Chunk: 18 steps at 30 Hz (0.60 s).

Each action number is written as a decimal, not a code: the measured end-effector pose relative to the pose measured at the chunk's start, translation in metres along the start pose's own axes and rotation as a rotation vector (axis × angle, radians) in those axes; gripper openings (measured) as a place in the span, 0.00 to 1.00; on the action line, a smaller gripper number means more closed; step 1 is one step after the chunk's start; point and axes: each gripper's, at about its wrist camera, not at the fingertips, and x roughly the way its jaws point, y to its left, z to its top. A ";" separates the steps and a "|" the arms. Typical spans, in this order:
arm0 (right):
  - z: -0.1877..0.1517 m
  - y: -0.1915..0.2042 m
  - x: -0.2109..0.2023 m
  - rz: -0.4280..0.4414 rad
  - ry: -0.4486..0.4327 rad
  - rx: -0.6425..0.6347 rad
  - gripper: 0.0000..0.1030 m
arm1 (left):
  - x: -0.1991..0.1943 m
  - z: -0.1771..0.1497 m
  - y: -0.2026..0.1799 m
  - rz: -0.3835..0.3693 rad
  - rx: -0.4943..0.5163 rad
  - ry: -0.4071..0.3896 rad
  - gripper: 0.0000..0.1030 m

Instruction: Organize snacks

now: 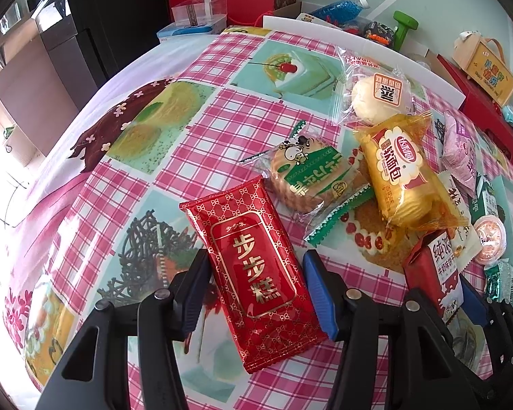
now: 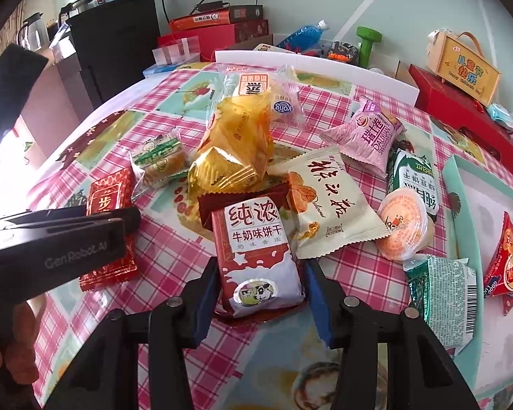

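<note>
Red pkt point(image 1: 256, 273) btwn left tongs point(image 1: 256, 273), untouched

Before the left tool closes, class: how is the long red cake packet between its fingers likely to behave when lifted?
The red cake packet is a flat sealed pouch, so it probably feels light. Its glossy foil may slip on the left tool pads. Gripped near one end, the far end would likely droop, and a hard squeeze could crush the cake inside.

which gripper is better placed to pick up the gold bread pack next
Right. The gold bread pack lies just beyond the milk biscuit pack that the right hand-held gripper straddles. The left hand-held gripper straddles the red cake pack, further aside.
</note>
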 end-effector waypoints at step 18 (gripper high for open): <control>0.004 -0.011 -0.021 0.035 -0.057 0.050 0.41 | -0.015 0.005 0.005 0.006 -0.029 -0.044 0.48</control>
